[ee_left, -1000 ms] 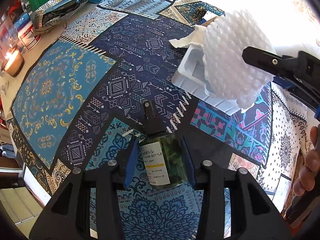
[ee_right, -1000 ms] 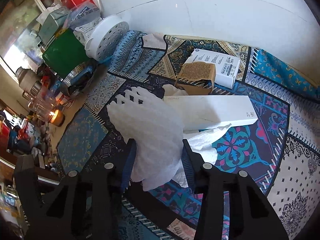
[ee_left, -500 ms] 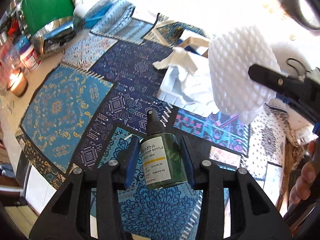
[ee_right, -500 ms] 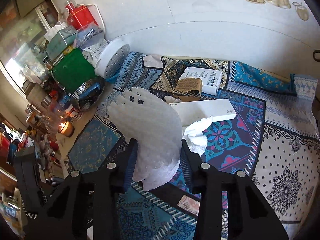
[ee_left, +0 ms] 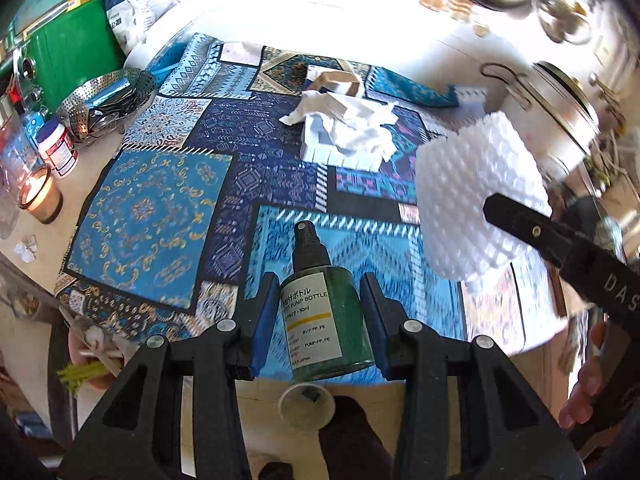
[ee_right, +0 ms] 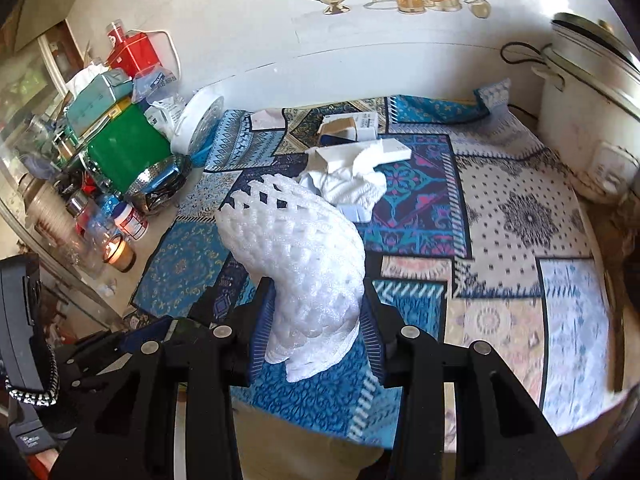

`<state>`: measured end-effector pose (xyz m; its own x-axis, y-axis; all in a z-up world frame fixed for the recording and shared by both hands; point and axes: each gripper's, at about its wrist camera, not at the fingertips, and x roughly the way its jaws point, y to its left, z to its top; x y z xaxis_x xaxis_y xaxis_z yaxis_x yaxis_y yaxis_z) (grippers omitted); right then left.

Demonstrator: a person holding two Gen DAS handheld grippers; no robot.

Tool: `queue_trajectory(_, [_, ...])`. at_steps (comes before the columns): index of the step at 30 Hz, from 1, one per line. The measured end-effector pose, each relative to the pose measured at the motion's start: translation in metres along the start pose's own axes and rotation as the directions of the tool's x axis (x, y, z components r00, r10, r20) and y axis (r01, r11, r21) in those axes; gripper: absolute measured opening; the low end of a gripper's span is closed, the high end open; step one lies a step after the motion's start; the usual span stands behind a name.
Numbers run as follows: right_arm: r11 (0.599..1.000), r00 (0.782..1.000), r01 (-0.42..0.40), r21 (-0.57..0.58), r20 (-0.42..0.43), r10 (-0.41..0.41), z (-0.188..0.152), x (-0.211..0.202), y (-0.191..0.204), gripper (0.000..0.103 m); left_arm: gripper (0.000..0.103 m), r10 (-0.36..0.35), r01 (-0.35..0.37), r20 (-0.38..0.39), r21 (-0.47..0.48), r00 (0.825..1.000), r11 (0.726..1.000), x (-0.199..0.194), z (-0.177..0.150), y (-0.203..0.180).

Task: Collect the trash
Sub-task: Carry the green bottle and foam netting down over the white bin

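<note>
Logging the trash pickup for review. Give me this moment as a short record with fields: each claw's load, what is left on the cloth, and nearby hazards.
left claw: shut on green pump bottle, nozzle pointing away from the camera
right claw: shut on white foam net sleeve, held above the cloth
left on cloth: crumpled white tissue over a flat white box; small cardboard box behind it
surface: patchwork tablecloth
hazard: lit candle in a glass off the cloth's left edge
</note>
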<state>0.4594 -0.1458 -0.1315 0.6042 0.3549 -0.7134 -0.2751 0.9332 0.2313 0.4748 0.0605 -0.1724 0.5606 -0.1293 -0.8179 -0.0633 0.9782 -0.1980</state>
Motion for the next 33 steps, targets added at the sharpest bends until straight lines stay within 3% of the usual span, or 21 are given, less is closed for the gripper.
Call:
queue_trajectory(9, [0.988, 0.995, 0.100, 0.117, -0.010, -0.099, -0.090, -0.039, 0.027, 0.038, 0.041, -0.083, 0.089, -0.054, 0.114, 0.995, 0.990, -0.040, -0.070, 0.014])
queue_trajectory(17, [0.977, 0.986, 0.150, 0.153, -0.089, -0.138, -0.150, -0.052, 0.022, 0.038, 0.041, -0.128, 0.145, -0.136, 0.127, 0.982, 0.981, -0.040, -0.120, 0.007])
queue_trajectory(22, [0.971, 0.983, 0.148, 0.189, -0.138, -0.123, -0.183, -0.047, 0.004, 0.038, 0.041, -0.107, 0.137, -0.208, 0.137, 0.972, 0.981, -0.021, -0.155, -0.003])
queue_trajectory(25, [0.967, 0.979, 0.143, 0.211, -0.172, -0.107, -0.203, -0.038, -0.010, 0.038, 0.041, -0.114, 0.145, -0.265, 0.102, 0.957, 0.984, -0.003, -0.176, -0.005])
queue_trajectory(33, [0.970, 0.958, 0.126, 0.206, -0.280, -0.065, -0.263, 0.018, -0.051, 0.038, 0.041, -0.087, 0.104, -0.342, 0.030, 0.936, 0.994, 0.077, -0.238, -0.005])
